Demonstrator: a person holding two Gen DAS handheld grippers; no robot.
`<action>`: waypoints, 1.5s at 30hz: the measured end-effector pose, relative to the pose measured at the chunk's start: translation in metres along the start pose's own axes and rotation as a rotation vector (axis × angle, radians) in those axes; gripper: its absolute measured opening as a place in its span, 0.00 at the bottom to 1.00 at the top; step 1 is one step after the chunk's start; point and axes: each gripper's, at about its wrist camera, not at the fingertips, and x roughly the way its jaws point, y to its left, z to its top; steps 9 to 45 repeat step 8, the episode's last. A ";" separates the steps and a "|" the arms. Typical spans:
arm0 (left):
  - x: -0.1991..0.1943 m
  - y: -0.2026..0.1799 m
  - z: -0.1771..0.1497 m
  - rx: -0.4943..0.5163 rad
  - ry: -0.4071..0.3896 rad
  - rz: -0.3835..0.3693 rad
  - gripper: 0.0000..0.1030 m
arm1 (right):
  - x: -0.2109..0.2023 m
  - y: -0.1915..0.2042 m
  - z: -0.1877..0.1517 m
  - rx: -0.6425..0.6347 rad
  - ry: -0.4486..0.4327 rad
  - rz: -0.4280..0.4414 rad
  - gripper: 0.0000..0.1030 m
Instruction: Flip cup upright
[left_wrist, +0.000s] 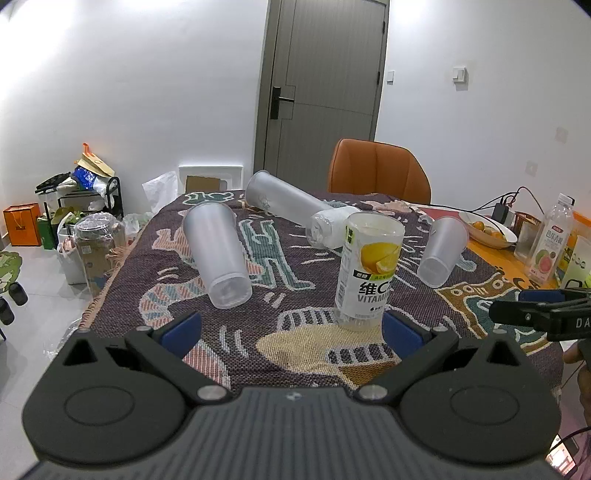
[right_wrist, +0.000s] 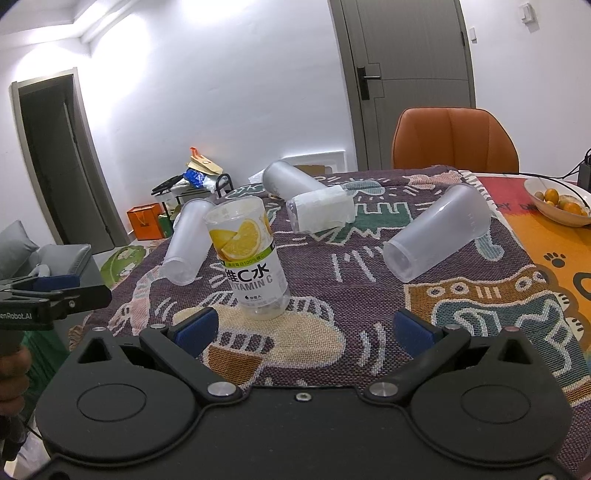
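A clear cup with a lemon Vitamin C label (left_wrist: 369, 271) stands upright on the patterned cloth, just beyond my left gripper's right finger; it also shows in the right wrist view (right_wrist: 249, 258). Three frosted cups lie on their sides: one at the left (left_wrist: 218, 254) (right_wrist: 188, 247), one at the right (left_wrist: 443, 254) (right_wrist: 439, 236), one at the back (left_wrist: 280, 201) (right_wrist: 291, 181). A cup wrapped in white film (left_wrist: 332, 229) (right_wrist: 319, 212) lies beside it. My left gripper (left_wrist: 291, 328) is open and empty. My right gripper (right_wrist: 306, 328) is open and empty.
The patterned cloth (left_wrist: 306, 354) covers the table. An orange chair (left_wrist: 376, 168) stands behind. A bowl of oranges (left_wrist: 487, 229) and a guava drink bottle (left_wrist: 550, 240) sit at the right. Bags and boxes (left_wrist: 70, 210) crowd the floor at the left.
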 end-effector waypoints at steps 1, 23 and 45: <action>0.000 0.000 0.000 -0.001 0.001 0.001 1.00 | 0.000 0.000 0.000 0.000 0.001 0.000 1.00; 0.003 0.002 -0.001 -0.001 0.013 0.011 1.00 | 0.003 -0.001 -0.002 0.002 0.010 0.001 1.00; 0.003 0.002 -0.001 -0.001 0.013 0.011 1.00 | 0.003 -0.001 -0.002 0.002 0.010 0.001 1.00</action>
